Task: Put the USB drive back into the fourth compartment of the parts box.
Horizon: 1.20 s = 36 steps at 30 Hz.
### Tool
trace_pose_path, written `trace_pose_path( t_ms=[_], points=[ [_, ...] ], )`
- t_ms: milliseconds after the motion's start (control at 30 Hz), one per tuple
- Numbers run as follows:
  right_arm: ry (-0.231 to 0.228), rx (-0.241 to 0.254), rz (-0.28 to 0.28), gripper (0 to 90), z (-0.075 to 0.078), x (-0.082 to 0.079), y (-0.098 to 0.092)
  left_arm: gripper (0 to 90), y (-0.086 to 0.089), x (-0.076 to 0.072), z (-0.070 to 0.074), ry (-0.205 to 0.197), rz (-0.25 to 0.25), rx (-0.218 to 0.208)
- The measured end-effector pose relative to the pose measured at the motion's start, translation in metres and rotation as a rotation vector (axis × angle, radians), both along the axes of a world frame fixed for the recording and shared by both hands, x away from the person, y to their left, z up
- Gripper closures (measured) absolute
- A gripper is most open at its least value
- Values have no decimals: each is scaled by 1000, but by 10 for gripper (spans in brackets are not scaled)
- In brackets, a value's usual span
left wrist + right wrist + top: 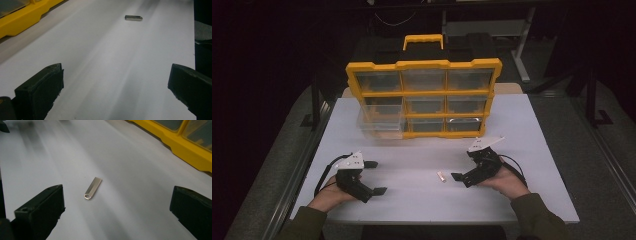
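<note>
A small flat silver metal piece [441, 176] lies on the white table [522, 135], near its front and a little right of the middle. My right gripper [463, 165] stands open just to the right of it, not touching it. In the right gripper view the piece [93, 188] lies on the table ahead of the wide-apart jaws of the right gripper [116, 207]. My left gripper [375, 177] is open at the front left, with nothing between its jaws. In the left gripper view the piece [133, 17] lies far ahead of the left gripper [115, 87].
A yellow organiser [424, 97] with clear drawers and a top handle stands upright at the back of the table. Its lower left drawer [379, 124] is pulled out. The organiser's yellow frame [22, 20] [185, 147] edges both gripper views. Dark floor surrounds the table.
</note>
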State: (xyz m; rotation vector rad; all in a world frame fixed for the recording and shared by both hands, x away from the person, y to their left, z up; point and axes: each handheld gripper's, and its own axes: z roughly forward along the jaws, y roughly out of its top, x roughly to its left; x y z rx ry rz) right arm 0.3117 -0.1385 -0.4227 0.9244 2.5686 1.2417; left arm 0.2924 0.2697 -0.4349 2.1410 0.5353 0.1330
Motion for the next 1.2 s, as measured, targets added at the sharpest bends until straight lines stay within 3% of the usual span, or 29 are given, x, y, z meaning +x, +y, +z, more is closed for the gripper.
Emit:
trace_pose_path(
  t_ms=[1200],
  points=[
    [-16,13,23,0,10,15,17,0,0,0,0,-2,-6,0]
  ],
)
